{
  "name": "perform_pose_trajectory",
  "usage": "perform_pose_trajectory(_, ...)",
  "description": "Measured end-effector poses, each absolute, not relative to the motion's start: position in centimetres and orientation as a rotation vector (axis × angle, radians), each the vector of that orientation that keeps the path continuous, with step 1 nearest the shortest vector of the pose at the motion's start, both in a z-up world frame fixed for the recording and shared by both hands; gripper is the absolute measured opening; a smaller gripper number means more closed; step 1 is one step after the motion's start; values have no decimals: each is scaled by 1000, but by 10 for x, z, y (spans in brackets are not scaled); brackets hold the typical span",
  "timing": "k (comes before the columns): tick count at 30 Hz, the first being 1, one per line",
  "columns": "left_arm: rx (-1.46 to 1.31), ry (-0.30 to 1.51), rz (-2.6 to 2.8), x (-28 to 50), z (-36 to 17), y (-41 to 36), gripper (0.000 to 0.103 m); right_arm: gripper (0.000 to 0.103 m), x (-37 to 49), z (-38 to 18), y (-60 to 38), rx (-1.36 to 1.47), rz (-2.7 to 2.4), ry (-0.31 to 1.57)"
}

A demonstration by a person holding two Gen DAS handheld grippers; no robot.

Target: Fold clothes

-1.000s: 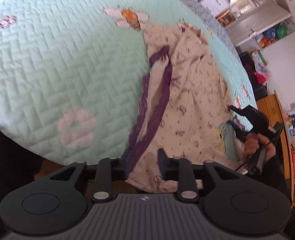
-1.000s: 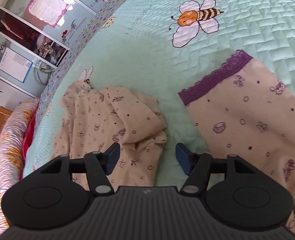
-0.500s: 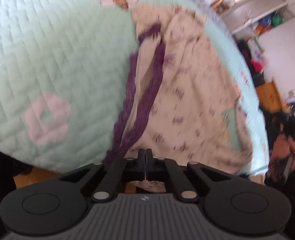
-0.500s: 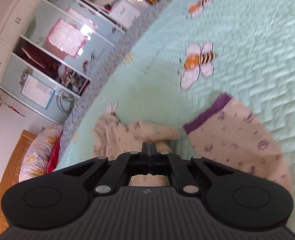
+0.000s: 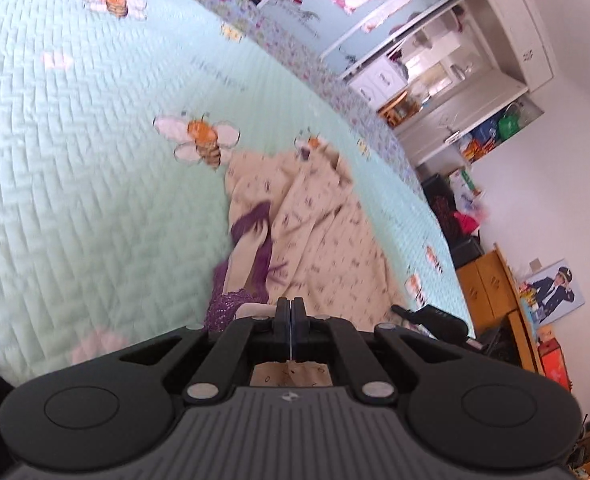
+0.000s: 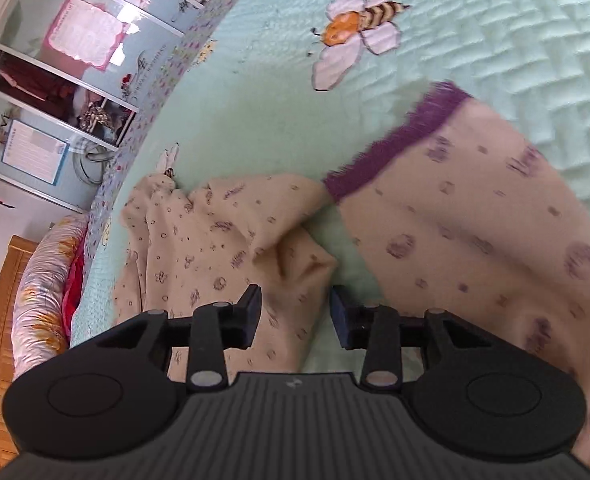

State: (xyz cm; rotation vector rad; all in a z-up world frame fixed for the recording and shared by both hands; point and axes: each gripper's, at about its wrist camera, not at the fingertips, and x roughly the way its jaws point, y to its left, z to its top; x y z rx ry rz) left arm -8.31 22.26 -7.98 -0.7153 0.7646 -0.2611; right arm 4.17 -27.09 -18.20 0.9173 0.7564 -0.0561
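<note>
The left gripper (image 5: 291, 334) clamps the soft, limp pyjama garment (image 5: 327, 236) at its hem; the right gripper (image 6: 295, 316) is open.

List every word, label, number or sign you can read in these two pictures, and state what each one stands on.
No text can be read.
Pink poster on the wardrobe door: lines of writing, too small.
Blue-framed sheet on a lower door: too small.
Dark script on the glass door: blurred.
Faint stitched lettering on the green quilt: blurred.
Small logo on the left hand-held gripper body: a mark, not words.
</note>
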Motion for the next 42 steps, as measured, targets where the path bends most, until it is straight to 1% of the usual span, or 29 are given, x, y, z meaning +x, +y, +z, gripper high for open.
perform_pose_trajectory(1, -716, 757, -254, -81, -78, 225, 0, 40, 47, -186, -269, 918, -55, 770)
perform_pose_trajectory(2, -716, 751, -248, -78, -76, 227, 0, 34, 51, -191, -267, 919, -53, 784)
perform_pose_trajectory(3, -716, 744, -241, -76, -74, 229, 0, 9, 55, -192, -266, 918, -49, 788)
perform_pose_trajectory(8, -733, 656, -228, -63, -46, 253, 0, 8, 48, -159, -267, 935, -1, 681)
perform_pose_trajectory(10, -722, 630, -234, -47, -26, 259, 0, 8, 50, -136, -268, 945, 30, 641)
perform_pose_trajectory(12, -680, 602, -241, -19, 5, 257, 0, 8, 65, -108, -267, 933, 60, 615)
perform_pose_trajectory(16, -563, 438, -291, 41, 108, 241, 0, 8, 124, -13, -258, 846, 98, 507)
perform_pose_trajectory(19, -496, 250, -294, 68, 206, 237, 0, 8, 153, 81, -260, 834, 146, 333)
perform_pose_trajectory(21, -474, 149, -298, 74, 261, 240, 0, 8, 162, 138, -266, 833, 173, 221)
perform_pose_trajectory(23, -464, 81, -290, 71, 295, 244, 0, 8, 162, 176, -273, 826, 189, 143)
perform_pose_trajectory(25, -469, 51, -295, 60, 304, 246, 0, 8, 156, 198, -279, 813, 197, 94)
perform_pose_trajectory(28, -469, 137, -321, 48, 261, 238, 0, 8, 136, 186, -285, 765, 186, 110)
perform_pose_trajectory(30, -486, 264, -340, 51, 201, 227, 0, 8, 121, 162, -285, 710, 142, 153)
perform_pose_trajectory(33, -567, 501, -373, 61, 92, 206, 0, 8, 98, 123, -290, 638, 68, 202)
perform_pose_trajectory(34, -581, 577, -362, 62, 57, 196, 0, 8, 88, 111, -297, 639, 33, 213)
perform_pose_trajectory(37, -643, 739, -381, 56, -27, 173, 0, 9, 52, 72, -333, 660, -169, 241)
perform_pose_trajectory(38, -665, 783, -389, 53, -47, 167, 0, 11, 42, 56, -350, 668, -270, 266)
perform_pose_trajectory(39, -680, 815, -395, 53, -63, 163, 0, 15, 32, 39, -366, 674, -383, 307)
perform_pose_trajectory(40, -688, 843, -399, 52, -76, 157, 0, 17, 24, 20, -382, 675, -518, 375)
perform_pose_trajectory(42, -692, 879, -408, 55, -88, 150, 0, 17, 4, -11, -402, 703, -651, 442)
